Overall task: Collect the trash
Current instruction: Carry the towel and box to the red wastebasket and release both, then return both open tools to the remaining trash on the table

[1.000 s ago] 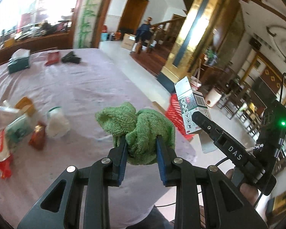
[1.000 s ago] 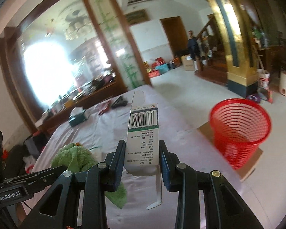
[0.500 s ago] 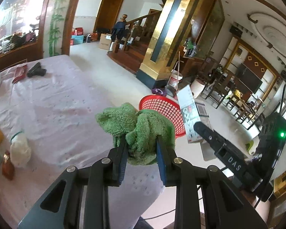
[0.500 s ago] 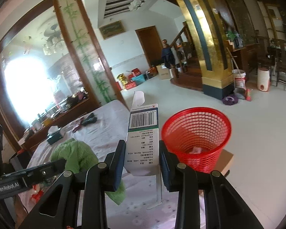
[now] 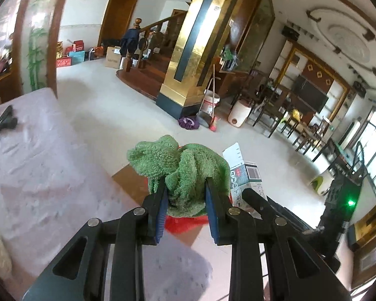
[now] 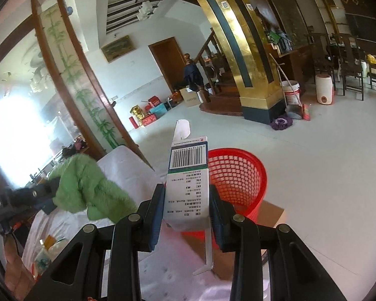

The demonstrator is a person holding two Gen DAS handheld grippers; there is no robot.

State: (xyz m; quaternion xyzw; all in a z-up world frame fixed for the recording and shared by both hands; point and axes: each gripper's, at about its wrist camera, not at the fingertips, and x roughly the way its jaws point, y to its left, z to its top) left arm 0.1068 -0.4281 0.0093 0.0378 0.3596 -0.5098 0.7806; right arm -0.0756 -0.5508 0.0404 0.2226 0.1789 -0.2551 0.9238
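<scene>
Both hands have swung off the table toward the red basket (image 6: 240,175): the left gripper (image 5: 186,200) now holds the green cloth (image 5: 185,173) over it, and the right gripper's (image 6: 185,208) carton (image 6: 188,185) hangs at its near rim

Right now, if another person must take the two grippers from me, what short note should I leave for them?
Left gripper: shut on the green cloth.
Right gripper: shut on the white carton, barcode side up.
Red basket: on the floor beside the table, on a piece of cardboard; both grippers point toward it.
Done: both items are lifted off the table.
Left: drop the cloth and carton into the basket, then collect the wrappers and packets at the table's near edge.
</scene>
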